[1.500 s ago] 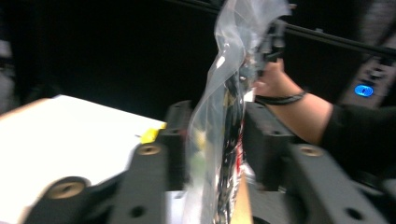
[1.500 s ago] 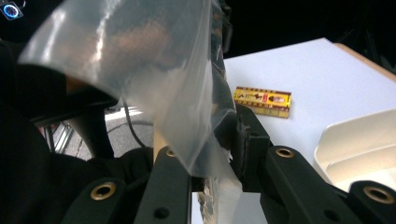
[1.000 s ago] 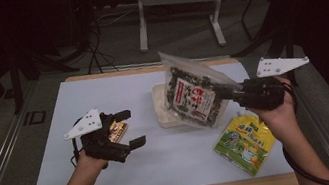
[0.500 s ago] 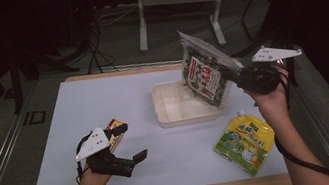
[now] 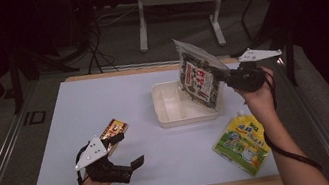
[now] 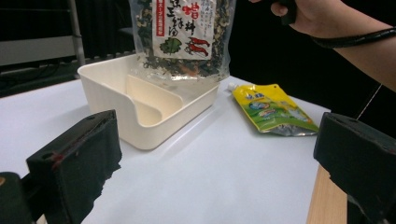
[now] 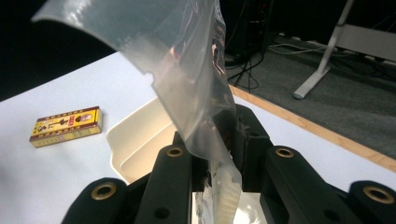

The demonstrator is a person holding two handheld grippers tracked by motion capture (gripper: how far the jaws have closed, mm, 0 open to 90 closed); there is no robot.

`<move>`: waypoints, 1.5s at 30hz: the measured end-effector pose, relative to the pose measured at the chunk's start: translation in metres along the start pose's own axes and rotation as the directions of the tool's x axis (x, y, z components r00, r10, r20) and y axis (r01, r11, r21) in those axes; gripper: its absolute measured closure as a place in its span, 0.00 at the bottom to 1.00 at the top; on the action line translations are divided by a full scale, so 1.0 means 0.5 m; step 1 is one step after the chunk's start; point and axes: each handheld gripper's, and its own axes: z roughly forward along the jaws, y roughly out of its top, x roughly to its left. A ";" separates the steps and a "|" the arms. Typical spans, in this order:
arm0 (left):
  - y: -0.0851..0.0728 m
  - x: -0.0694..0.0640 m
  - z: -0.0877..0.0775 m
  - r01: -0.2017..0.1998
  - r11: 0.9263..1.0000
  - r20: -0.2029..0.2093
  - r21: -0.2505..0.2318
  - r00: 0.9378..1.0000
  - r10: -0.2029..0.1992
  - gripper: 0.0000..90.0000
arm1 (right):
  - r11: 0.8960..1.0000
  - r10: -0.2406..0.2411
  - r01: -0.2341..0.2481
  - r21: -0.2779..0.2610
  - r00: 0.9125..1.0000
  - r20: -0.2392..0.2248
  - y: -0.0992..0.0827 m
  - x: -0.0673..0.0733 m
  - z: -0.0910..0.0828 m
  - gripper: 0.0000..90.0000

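White table [image 5: 103, 102] with wooden edge stands on grey floor [image 5: 113, 40] in a dark room; right gripper [image 5: 224, 76] pinches seaweed bag [image 5: 198, 79] over tray [image 5: 167, 107]; left gripper [image 5: 126, 149] gapes empty.

My right claw [image 5: 223, 76] has lifted the seaweed snack bag [image 5: 199, 79] upright over the white tray [image 5: 172, 113]. My left claw [image 5: 129, 150] has released the small box [image 5: 113, 129], retreating toward the counter's near edge.
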 end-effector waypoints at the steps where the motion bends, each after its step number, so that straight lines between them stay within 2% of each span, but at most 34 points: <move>1: -0.001 0.000 0.000 0.001 1.000 -0.001 -0.001 1.000 -0.001 0.01 | 1.000 0.004 -0.004 -0.002 1.000 -0.003 -0.003 -0.002 0.004 0.87; 7: -0.006 0.003 0.003 -0.001 1.000 -0.004 0.005 1.000 0.001 0.01 | 1.000 0.025 -0.025 -0.012 0.999 -0.021 -0.018 -0.012 0.025 0.87; 11: -0.011 0.008 0.002 0.010 1.000 -0.011 0.005 1.000 -0.010 0.01 | 1.000 0.019 -0.020 -0.011 1.000 -0.023 -0.022 -0.013 0.033 0.87; 15: -0.017 0.013 0.001 0.020 1.000 -0.017 0.010 1.000 -0.020 0.01 | 1.000 0.008 -0.008 0.010 1.000 -0.023 -0.035 -0.006 0.048 0.87; 17: -0.018 0.015 -0.001 0.028 1.000 -0.017 0.007 0.999 -0.028 0.01 | 0.999 -0.003 0.004 0.041 1.000 -0.017 -0.047 -0.005 0.063 0.87; 19: -0.019 0.016 -0.003 0.029 1.000 -0.023 0.006 0.999 -0.029 0.01 | 0.999 0.036 -0.035 0.020 0.999 -0.029 -0.060 -0.012 0.066 0.87; 22: -0.020 0.019 -0.004 0.030 1.000 -0.028 0.006 0.999 -0.030 0.01 | 0.998 0.059 -0.059 0.008 0.998 -0.033 -0.066 -0.025 0.060 0.87; 29: -0.025 0.020 -0.003 0.041 0.999 -0.025 0.004 0.999 -0.041 0.01 | 0.998 0.059 -0.059 0.020 0.998 -0.023 -0.060 -0.026 0.063 0.86; 33: -0.029 0.021 -0.003 0.047 0.999 -0.022 0.004 0.999 -0.047 0.01 | 0.995 0.103 -0.103 0.019 0.995 -0.018 -0.061 -0.041 0.061 0.85; 35: -0.029 0.022 -0.004 0.045 0.999 -0.021 0.002 0.999 -0.045 0.01 | 0.994 0.107 -0.107 0.023 0.994 -0.016 -0.060 -0.042 0.059 0.84; 38: -0.030 0.022 -0.003 0.038 0.999 -0.021 0.004 0.999 -0.038 0.01 | 0.995 0.096 -0.096 0.020 0.995 -0.008 -0.054 -0.038 0.052 0.79; 40: -0.031 0.022 -0.003 0.040 0.999 -0.018 0.002 0.999 -0.040 0.01 | 0.995 0.099 -0.099 0.008 0.995 -0.010 -0.048 -0.038 0.043 0.70; 45: -0.033 0.020 -0.002 0.042 0.999 -0.010 0.000 0.999 -0.042 0.01 | 0.995 0.095 -0.095 -0.007 0.995 0.010 -0.038 -0.034 0.015 0.55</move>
